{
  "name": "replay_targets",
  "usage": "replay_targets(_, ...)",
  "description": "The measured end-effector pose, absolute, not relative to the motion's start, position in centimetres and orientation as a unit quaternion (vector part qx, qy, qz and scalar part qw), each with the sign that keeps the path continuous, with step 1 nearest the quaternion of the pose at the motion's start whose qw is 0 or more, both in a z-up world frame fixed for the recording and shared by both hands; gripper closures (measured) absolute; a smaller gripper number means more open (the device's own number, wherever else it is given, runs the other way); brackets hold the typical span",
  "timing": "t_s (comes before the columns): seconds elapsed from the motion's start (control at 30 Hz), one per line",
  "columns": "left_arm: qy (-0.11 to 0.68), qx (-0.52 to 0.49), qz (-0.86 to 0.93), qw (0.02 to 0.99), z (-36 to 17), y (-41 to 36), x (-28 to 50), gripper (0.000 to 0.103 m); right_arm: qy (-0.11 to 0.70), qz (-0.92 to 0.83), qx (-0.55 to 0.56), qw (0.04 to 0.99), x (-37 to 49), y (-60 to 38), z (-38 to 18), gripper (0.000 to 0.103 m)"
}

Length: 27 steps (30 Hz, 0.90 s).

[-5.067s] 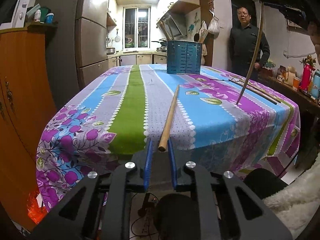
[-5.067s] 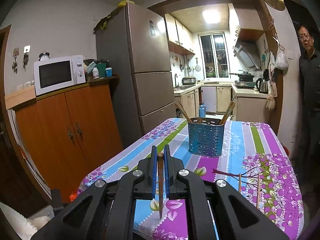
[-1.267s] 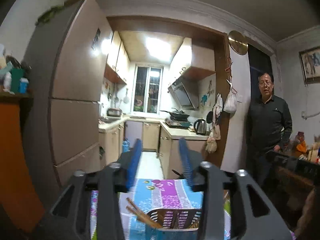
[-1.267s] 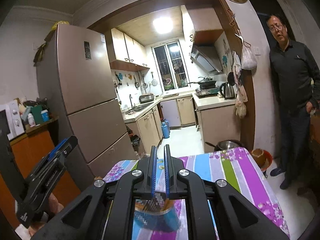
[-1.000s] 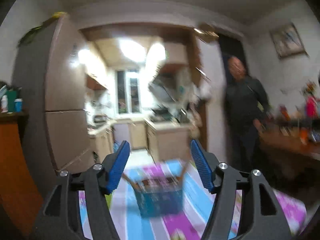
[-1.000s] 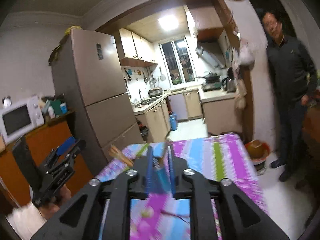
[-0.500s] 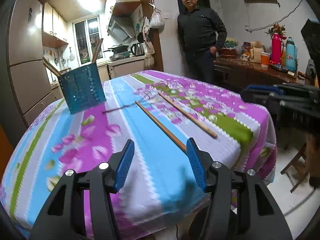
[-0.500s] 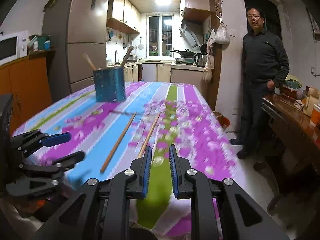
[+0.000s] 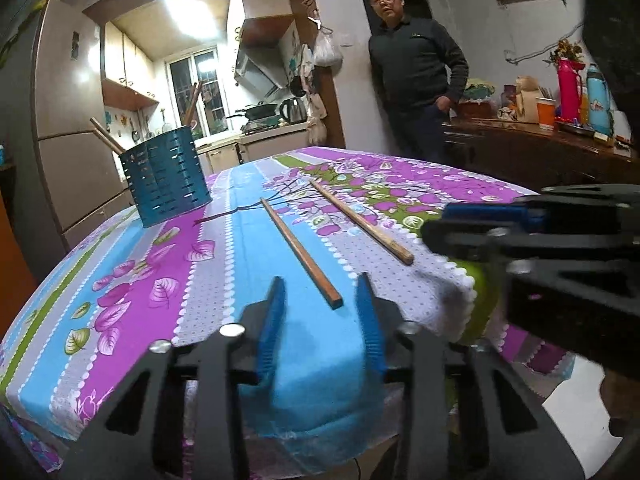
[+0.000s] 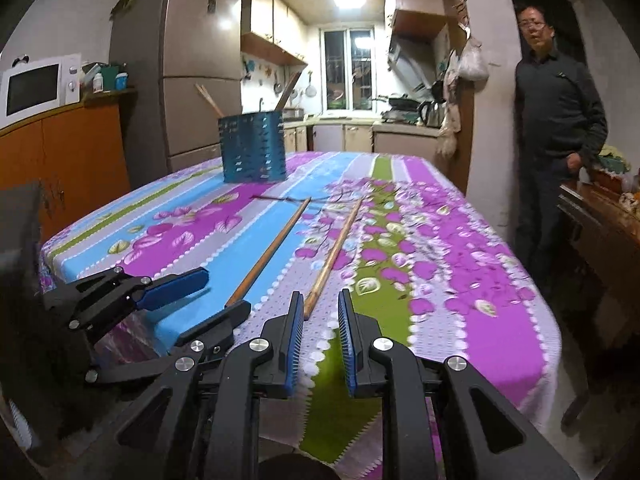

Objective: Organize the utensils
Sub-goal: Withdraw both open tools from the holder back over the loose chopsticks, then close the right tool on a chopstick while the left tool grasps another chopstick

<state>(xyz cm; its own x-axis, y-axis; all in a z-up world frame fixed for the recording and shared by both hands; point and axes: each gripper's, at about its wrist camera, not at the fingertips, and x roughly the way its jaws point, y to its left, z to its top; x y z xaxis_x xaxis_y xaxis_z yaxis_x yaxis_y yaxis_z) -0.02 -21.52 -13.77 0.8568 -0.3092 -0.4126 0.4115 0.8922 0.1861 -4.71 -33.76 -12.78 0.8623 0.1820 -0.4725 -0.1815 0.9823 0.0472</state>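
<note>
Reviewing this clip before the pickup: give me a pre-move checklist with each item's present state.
1. Left tool empty, jaws apart, having just been closing: ok.
2. Darker chopstick end lies just ahead of the left tool, untouched: ok.
3. Right tool empty, narrow gap: ok.
4. Lighter chopstick end sits ahead of the right tool, slightly left of the gap: ok.
5. Blue holder upright, room inside: cannot tell.
6. The two tools clear of each other: ok.

Right hand-held gripper: jaws held slightly apart, nothing gripped, apparently.
Chopsticks: two laid on table.
Holder: placed at far end.
</note>
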Motion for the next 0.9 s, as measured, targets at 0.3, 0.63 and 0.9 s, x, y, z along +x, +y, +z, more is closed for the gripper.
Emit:
replay_targets(0.3,0.185,0.135,-0.177,0.957,-13.9,-20.9,0.2,0.078,0.264,0.097,-0.005,0.960,-3.4,-32.8,-14.2,0.084)
replay_targets(0.63,0.187,0.126,-0.171,0.959,-14.0,-20.7,0.4,0.076,0.244,0.063,-0.011,0.968,-3.9,-32.1,-14.7,0.095)
replay_targets(0.9,0.179,0.126,-0.158,0.963,-14.3,-21.3,0.8,0.078,0.220,0.039,-0.011,0.975,-4.9,-32.1,-15.3,0.095)
